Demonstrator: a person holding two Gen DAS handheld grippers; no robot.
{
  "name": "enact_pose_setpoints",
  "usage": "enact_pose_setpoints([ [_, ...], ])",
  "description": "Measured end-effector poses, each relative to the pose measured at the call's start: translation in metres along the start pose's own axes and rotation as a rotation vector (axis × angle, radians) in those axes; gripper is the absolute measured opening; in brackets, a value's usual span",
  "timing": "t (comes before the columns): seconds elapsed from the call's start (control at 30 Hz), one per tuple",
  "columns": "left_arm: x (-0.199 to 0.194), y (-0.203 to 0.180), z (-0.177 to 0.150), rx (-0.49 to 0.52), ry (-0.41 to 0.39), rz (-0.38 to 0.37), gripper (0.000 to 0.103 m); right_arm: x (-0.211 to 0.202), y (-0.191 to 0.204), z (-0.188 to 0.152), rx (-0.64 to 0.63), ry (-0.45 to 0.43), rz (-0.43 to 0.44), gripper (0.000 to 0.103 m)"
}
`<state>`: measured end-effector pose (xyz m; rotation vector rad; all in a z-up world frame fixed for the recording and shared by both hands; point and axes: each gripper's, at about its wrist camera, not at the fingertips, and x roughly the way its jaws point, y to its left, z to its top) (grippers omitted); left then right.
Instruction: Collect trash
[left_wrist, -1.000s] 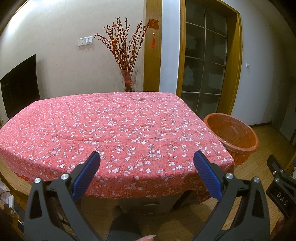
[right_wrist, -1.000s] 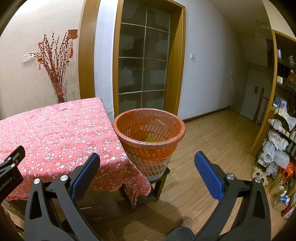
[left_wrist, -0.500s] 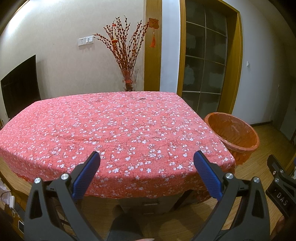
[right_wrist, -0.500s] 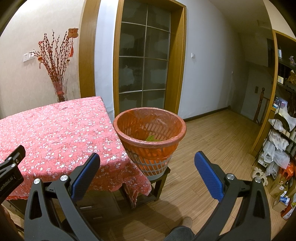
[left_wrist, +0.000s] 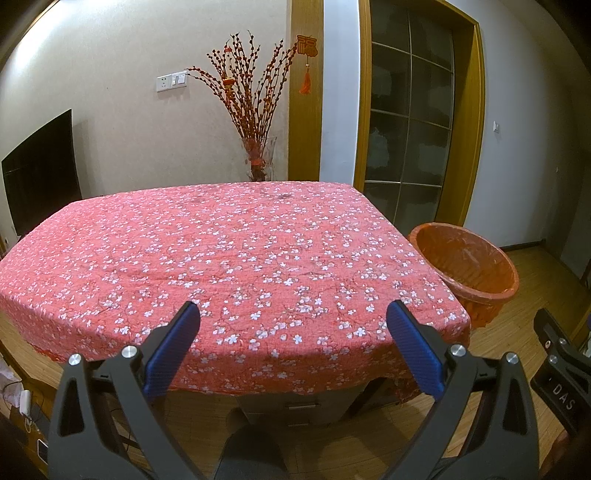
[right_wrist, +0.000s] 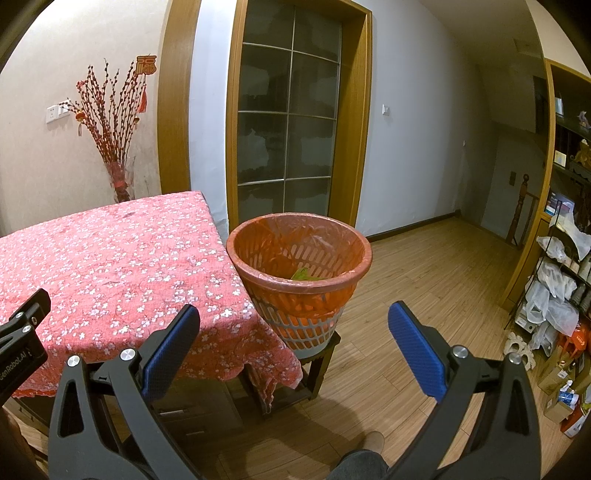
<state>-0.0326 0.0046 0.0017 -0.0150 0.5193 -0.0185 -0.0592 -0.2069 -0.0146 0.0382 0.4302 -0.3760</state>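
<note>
An orange waste basket (right_wrist: 300, 280) lined with a thin bag stands on a low dark stool beside the table's right end; a green scrap (right_wrist: 301, 275) lies inside it. The same basket (left_wrist: 465, 269) shows at the right in the left wrist view. My left gripper (left_wrist: 293, 343) is open over the near edge of the red flowered tablecloth (left_wrist: 229, 258), nothing between its blue pads. My right gripper (right_wrist: 293, 345) is open too, held in front of and below the basket, empty. No loose trash shows on the cloth.
A glass vase of red branches (left_wrist: 255, 122) stands behind the table. A glazed door (right_wrist: 288, 125) is behind the basket. Shelves with bags and boxes (right_wrist: 557, 295) line the right wall. A dark screen (left_wrist: 40, 170) hangs at left. Wooden floor (right_wrist: 436, 273) lies open to the right.
Both views have shifted only slightly; the basket sits a little differently in each frame. Both grippers stay open and empty.
</note>
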Motion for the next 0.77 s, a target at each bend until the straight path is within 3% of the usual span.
enact_pose_setpoints([
  [0.77,0.0011,0.0004,-0.0002,0.002,0.004,-0.002,0.099,0.0007,-0.0027,-0.0009,-0.001,0.003,0.002,0.101],
])
